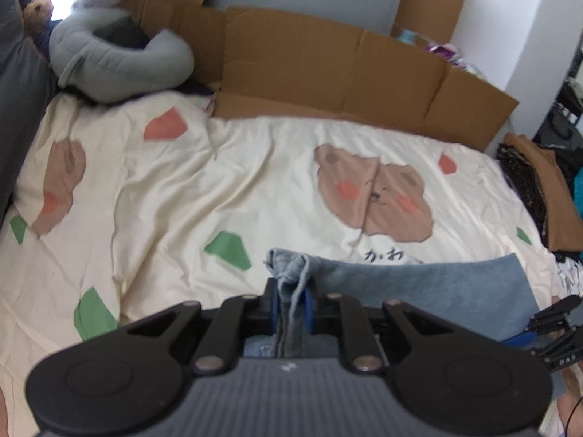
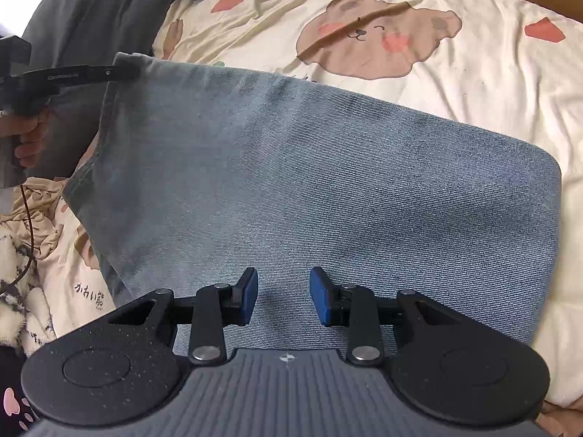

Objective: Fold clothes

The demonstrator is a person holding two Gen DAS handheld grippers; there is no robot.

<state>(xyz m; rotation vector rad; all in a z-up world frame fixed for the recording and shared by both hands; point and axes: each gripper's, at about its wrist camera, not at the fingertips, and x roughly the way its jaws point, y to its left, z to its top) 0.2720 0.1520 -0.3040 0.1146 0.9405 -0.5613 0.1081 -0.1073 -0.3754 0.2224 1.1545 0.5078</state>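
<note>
1. Nearest in the left wrist view, the left tool (image 1: 291, 306) has its blue pads pressed together on a bunched corner of the blue denim garment (image 1: 419, 291), which stands lifted between them.
2. In the right wrist view, the right tool (image 2: 283, 300) hangs over the middle of the denim with its pads apart and nothing between them; whether the tips touch the cloth I cannot tell.
3. The garment lies spread on the near part of the bed, its far-left corner raised by the left tool, which a hand (image 2: 27, 142) grips.
4. The bed wears a cream cover (image 1: 182, 189) printed with brown bears, red and green patches.
5. Small black Japanese characters (image 1: 379, 255) sit under the bear, just beyond the denim; too small to read fully.
6. Flattened cardboard (image 1: 328, 69) stands along the far side of the bed against a grey wall.
7. A grey curved pillow (image 1: 120, 62) rests at the far left.
8. A pile of brown and dark clothes (image 1: 546, 189) lies at the right edge.
</note>
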